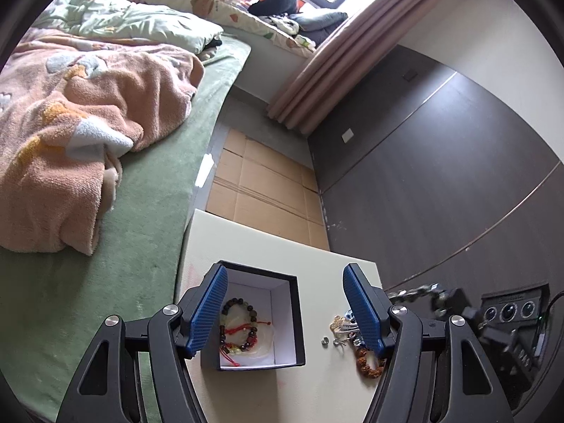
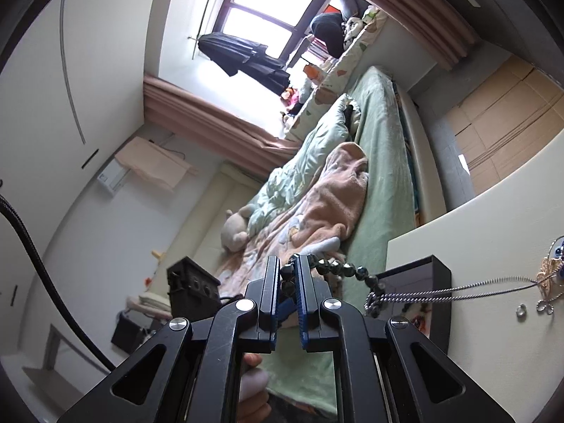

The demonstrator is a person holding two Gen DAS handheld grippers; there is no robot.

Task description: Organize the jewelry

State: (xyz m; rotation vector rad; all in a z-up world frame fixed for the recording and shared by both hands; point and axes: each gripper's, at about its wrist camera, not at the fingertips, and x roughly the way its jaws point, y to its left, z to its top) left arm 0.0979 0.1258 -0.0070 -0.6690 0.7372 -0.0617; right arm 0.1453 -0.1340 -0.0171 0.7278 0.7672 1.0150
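Left gripper [image 1: 285,312]: I hold it released, empty, above the box [image 1: 298,317].
Right gripper [image 2: 287,294]: I pinch the bead bracelet [image 2: 338,268]; a chain [image 2: 458,289] hangs from it.
Loose jewelry [image 1: 347,335]: beside the box.

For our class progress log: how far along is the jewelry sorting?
Done: beaded bracelets lie in the black box. In hand: the right hand-held gripper pinches a dark bead strand, a silver chain snagged on it. Left: a ring and brown bracelet.
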